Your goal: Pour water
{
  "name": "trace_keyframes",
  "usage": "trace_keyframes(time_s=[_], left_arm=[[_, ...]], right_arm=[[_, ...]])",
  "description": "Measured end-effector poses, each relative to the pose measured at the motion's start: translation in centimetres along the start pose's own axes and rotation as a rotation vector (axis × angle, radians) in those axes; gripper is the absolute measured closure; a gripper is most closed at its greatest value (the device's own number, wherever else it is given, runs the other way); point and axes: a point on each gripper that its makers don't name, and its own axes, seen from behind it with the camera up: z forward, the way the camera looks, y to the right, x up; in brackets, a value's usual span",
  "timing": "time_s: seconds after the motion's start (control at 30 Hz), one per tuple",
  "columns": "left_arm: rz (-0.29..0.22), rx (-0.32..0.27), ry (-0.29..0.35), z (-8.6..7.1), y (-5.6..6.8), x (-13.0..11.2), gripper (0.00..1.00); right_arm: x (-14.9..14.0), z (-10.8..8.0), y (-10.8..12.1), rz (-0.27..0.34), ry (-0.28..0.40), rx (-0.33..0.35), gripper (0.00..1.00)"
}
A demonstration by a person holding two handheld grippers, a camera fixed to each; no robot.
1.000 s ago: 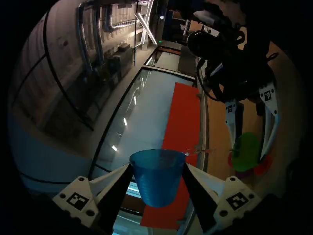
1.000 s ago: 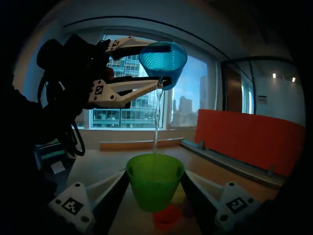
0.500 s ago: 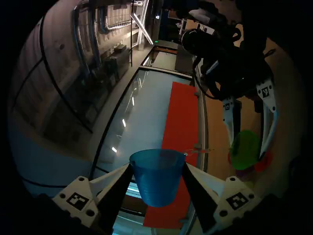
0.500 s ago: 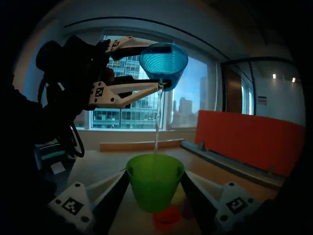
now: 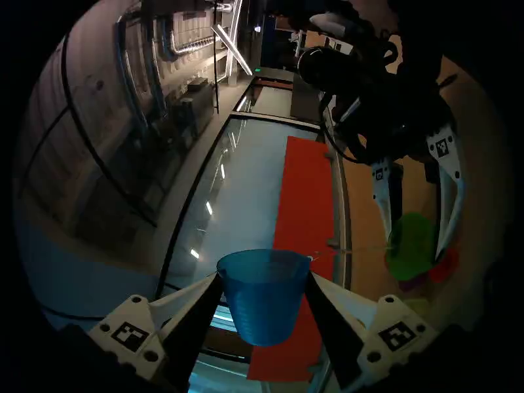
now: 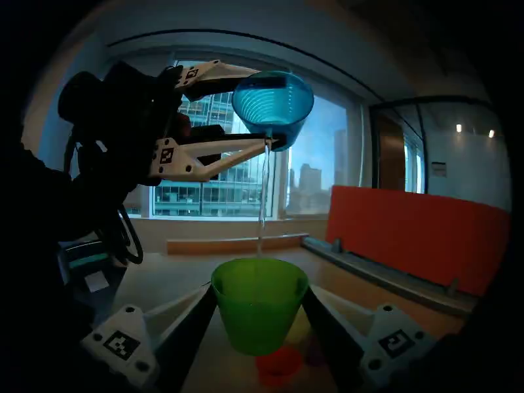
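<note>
My left gripper (image 5: 263, 298) is shut on a blue cup (image 5: 263, 301), which lies tipped on its side. In the right gripper view the blue cup (image 6: 274, 108) hangs high, mouth facing me, held by the left gripper (image 6: 265, 105). A thin stream of water (image 6: 262, 196) falls from its rim into a green cup (image 6: 259, 302). My right gripper (image 6: 259, 308) is shut on that green cup and holds it upright above the table. The left gripper view shows the green cup (image 5: 410, 245) in the right gripper (image 5: 419, 242) at the right.
A wooden table (image 6: 164, 275) lies below, with small red (image 6: 278, 363) and other coloured cups under the green one. An orange partition (image 6: 419, 239) runs along the right. A window (image 6: 216, 190) is behind. A person's dark sleeve (image 6: 39, 209) is at left.
The blue cup has tipped slightly further and the stream keeps running. In the left gripper view the green cup has drifted a little up and to the right.
</note>
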Motion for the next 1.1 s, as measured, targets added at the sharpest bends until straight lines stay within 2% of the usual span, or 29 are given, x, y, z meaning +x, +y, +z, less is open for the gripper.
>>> trace_keyframes(time_s=[0.57,0.77,1.1], left_arm=[[0.079,0.006,0.004,0.3,-0.8,0.5,0.15],[0.129,0.013,0.004,0.4,-1.2,0.6,0.15],[0.195,0.008,0.009,-0.2,-0.6,1.2,0.15]], right_arm=[[0.1,-0.1,0.1,0.0,0.008,-0.001,0.1],[0.1,-0.1,0.2,0.0,0.01,-0.003,0.1],[0.3,-0.2,0.2,0.0,0.014,-0.005,0.1]])
